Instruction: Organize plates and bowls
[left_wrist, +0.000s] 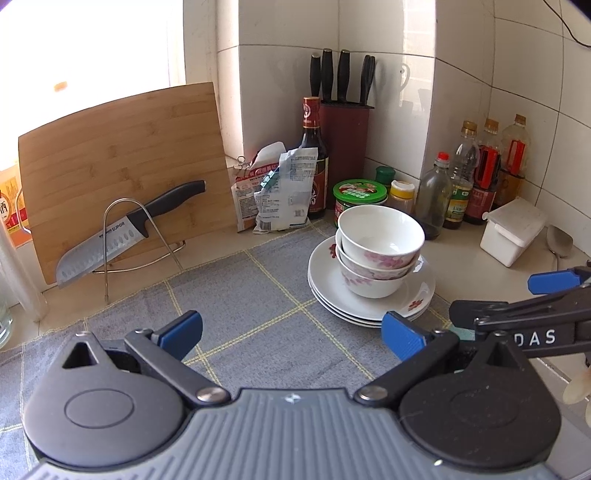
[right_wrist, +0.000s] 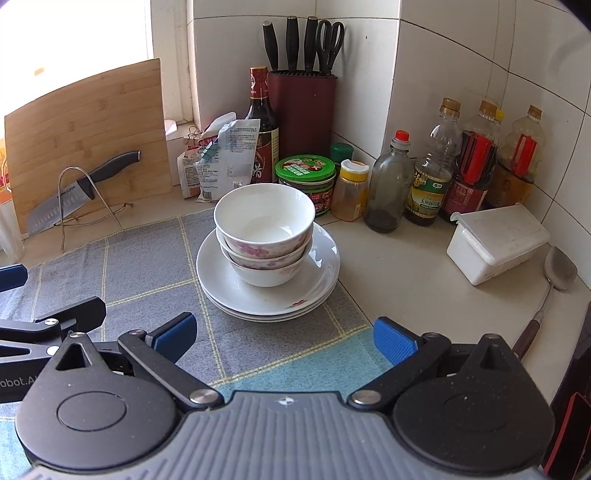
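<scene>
Three white bowls (left_wrist: 380, 247) (right_wrist: 264, 229) with pink flower prints sit nested on a stack of three white plates (left_wrist: 332, 288) (right_wrist: 321, 280), which rests on the grey checked mat (left_wrist: 240, 295) (right_wrist: 147, 266). My left gripper (left_wrist: 291, 332) is open, low over the mat, short and left of the stack, nothing between its blue pads. My right gripper (right_wrist: 284, 334) is open too, just in front of the stack and empty. Its fingers (left_wrist: 554, 282) show at the right edge of the left wrist view.
A bamboo cutting board (left_wrist: 122, 162) and a knife (left_wrist: 122, 236) on a wire stand are back left. Sauce bottles (right_wrist: 472, 162), jars, a knife block (right_wrist: 303, 110) and food packets line the tiled corner. A white lidded box (right_wrist: 495, 243) and a ladle (right_wrist: 554, 280) lie right.
</scene>
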